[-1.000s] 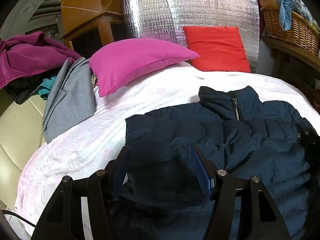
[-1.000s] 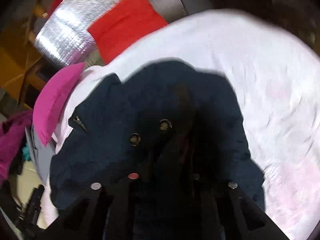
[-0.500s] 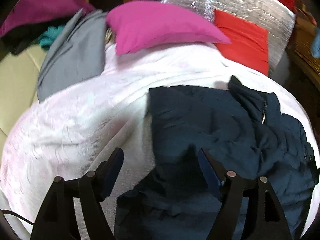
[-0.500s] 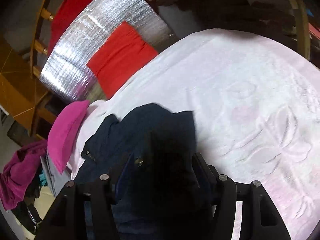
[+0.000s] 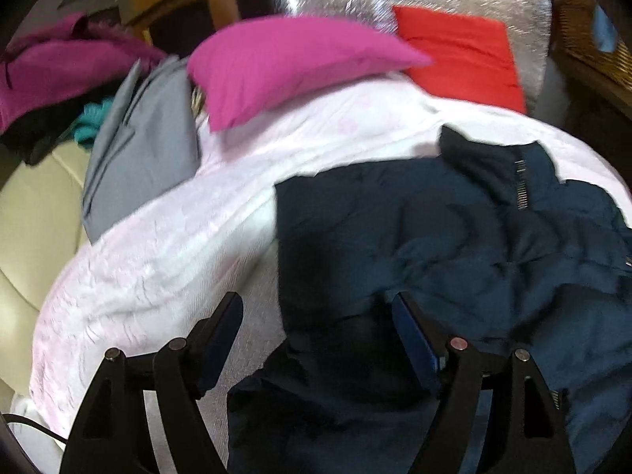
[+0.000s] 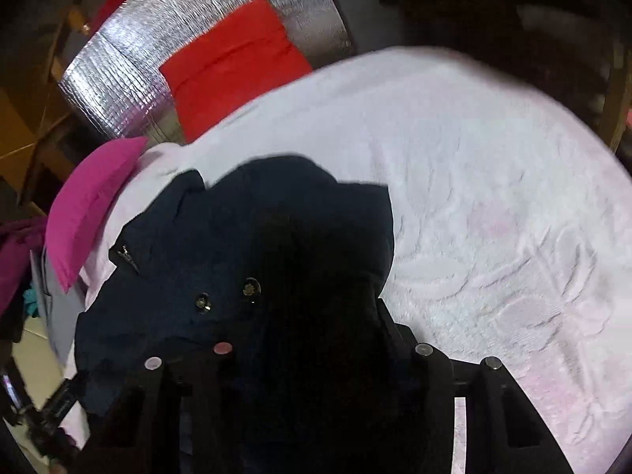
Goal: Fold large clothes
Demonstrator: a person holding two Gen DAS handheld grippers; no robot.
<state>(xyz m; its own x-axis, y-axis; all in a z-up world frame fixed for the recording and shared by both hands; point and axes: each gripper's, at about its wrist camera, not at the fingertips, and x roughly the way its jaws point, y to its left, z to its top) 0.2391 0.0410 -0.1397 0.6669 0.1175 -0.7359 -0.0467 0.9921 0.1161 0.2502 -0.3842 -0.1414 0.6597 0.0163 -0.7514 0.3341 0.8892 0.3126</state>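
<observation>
Two blurred views; the right gripper (image 6: 316, 351) fingertips are lost in dark fabric, so any contact can't be told, though its jaws are closing with cloth between them. Left gripper (image 5: 318, 335) gapes wide, released, over the edge of the navy quilted puffer jacket (image 5: 454, 245), lying crumpled mid-bed on the pale pink textured bedspread (image 5: 166, 256).

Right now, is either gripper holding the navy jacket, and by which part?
The left gripper holds nothing; its jaws stand open above the navy jacket. The right gripper's jaws are closing around dark jacket fabric; which part cannot be told.
</observation>
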